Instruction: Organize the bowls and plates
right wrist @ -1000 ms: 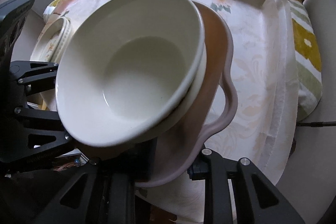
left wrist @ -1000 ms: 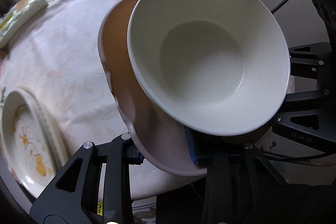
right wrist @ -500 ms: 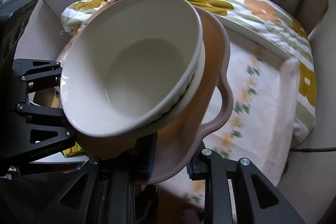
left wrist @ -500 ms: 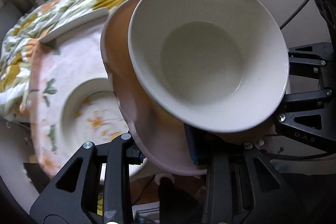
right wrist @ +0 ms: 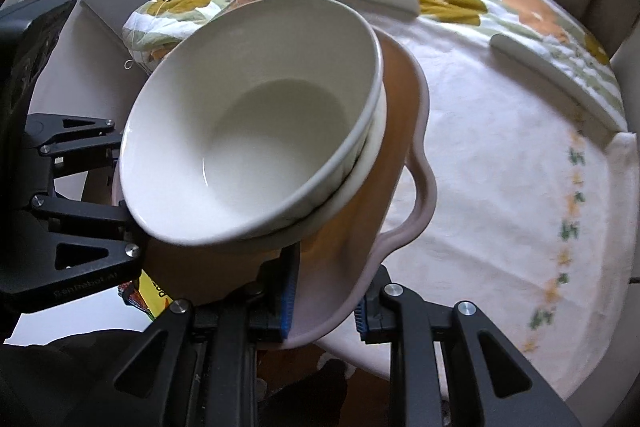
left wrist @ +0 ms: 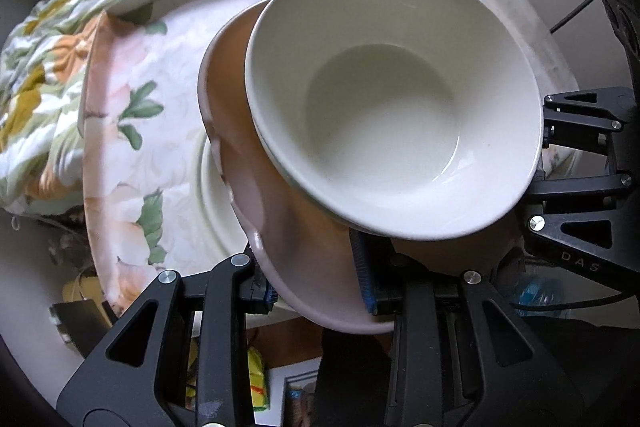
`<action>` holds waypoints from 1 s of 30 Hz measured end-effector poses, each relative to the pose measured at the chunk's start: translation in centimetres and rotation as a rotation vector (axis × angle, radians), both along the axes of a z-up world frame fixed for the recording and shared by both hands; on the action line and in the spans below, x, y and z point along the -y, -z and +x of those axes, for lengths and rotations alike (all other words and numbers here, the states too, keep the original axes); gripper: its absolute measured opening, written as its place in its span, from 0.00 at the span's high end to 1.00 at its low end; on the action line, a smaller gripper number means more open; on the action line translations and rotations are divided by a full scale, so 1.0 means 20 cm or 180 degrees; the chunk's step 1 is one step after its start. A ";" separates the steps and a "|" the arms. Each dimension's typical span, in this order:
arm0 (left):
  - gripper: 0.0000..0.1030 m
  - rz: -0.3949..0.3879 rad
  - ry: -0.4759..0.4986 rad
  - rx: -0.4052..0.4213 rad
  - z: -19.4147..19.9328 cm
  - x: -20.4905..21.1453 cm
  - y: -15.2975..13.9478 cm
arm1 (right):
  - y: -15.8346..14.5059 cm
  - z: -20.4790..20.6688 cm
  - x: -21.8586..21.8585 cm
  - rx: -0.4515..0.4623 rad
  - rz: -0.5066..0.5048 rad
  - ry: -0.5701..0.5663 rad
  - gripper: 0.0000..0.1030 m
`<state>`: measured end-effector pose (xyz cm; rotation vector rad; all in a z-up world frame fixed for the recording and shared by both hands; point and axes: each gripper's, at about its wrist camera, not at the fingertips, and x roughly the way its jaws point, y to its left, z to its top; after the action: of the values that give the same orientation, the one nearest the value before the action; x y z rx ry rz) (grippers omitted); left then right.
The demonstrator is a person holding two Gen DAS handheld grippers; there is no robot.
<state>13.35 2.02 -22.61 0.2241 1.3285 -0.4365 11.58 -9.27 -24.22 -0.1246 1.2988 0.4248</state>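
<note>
We carry the pink dish point(left wrist: 304, 267), clamped at opposite rims by the left hand-held gripper point(left wrist: 316, 291) and right hand-held gripper point(right wrist: 324, 307), stacked white bowls point(left wrist: 392, 107) inside, above the table point(right wrist: 500, 167); next, a level set-down.

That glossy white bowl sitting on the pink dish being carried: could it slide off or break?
Probably slippery: the glossy white bowl sits loose, nested on another white bowl, on the wavy-edged pink dish, not gripped itself. It looks like ceramic, so likely stiff, fairly heavy, and breakable if dropped. The tilt suggests it could shift.
</note>
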 end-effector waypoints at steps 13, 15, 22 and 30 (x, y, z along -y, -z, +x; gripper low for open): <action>0.74 -0.0031 0.0050 -0.0093 0.05 -0.10 0.14 | 0.10 -0.01 -0.10 -0.0011 -0.0111 0.0159 0.79; 0.74 -0.0006 0.0052 -0.0096 0.05 -0.10 0.15 | 0.11 -0.01 -0.11 0.0007 -0.0141 0.0147 0.79; 0.73 0.0026 0.0065 -0.0048 0.05 -0.10 0.16 | 0.13 0.00 -0.11 0.0037 -0.0140 0.0214 0.79; 0.73 -0.0008 0.0096 -0.0221 0.09 -0.10 0.18 | 0.13 0.00 -0.11 -0.0012 -0.0140 0.0257 0.79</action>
<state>15.07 3.99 -26.16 0.2289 1.3939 -0.4748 11.62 -7.01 -26.79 -0.1079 1.3128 0.3278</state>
